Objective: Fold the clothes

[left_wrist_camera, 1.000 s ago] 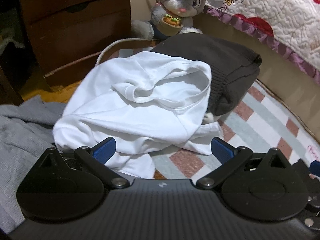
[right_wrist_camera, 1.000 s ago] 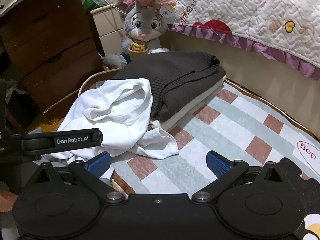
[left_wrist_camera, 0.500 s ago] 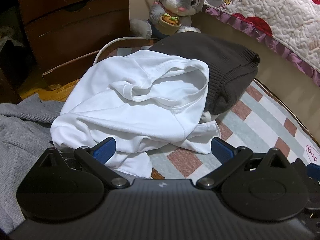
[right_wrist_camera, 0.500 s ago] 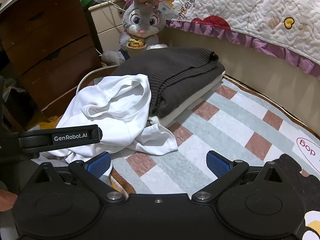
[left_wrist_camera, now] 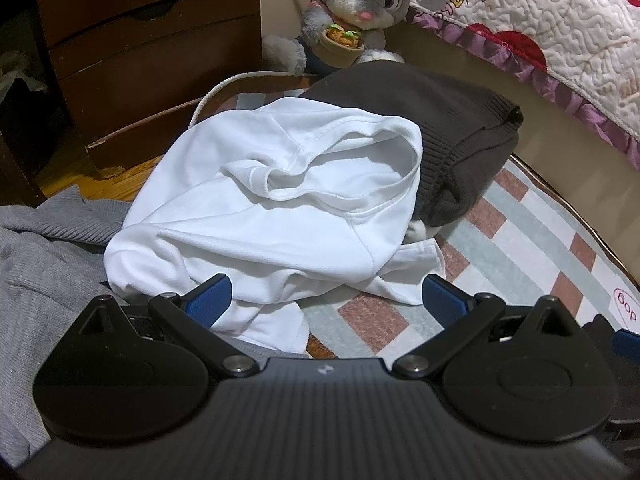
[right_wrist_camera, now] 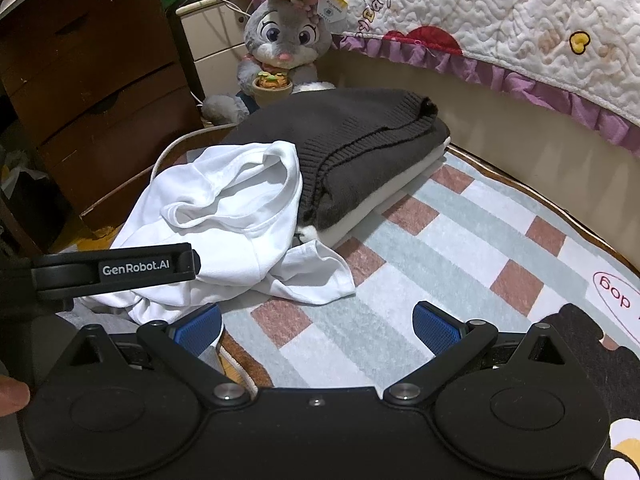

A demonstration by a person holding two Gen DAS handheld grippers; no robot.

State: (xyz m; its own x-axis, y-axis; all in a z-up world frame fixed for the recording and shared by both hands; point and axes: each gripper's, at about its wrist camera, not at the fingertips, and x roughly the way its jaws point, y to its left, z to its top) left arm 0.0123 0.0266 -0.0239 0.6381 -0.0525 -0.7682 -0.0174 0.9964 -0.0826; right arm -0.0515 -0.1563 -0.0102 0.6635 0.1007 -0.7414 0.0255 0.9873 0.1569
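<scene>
Two claws hang low over a checked rug [right_wrist_camera: 460, 240] on the floor, both with their blue-padded fingers spread wide and nothing between them. The left claw [left_wrist_camera: 324, 298] sits just in front of a crumpled white shirt [left_wrist_camera: 276, 200], its left pad [left_wrist_camera: 208, 298] against the shirt's near hem. The right claw [right_wrist_camera: 318, 326] is over bare rug, the shirt's loose edge just beyond its left pad. The white shirt lies in a heap, leaning on a folded dark grey sweater [right_wrist_camera: 352, 140] that rests on top of a folded white garment [right_wrist_camera: 392, 188]. A light grey knit garment [left_wrist_camera: 44, 264] is spread at the left of the shirt. Behind the pile sits a plush rabbit [right_wrist_camera: 284, 40], beside brown wooden drawers [right_wrist_camera: 92, 92], and a quilted bedspread [right_wrist_camera: 500, 20] hangs down at the right.
</scene>
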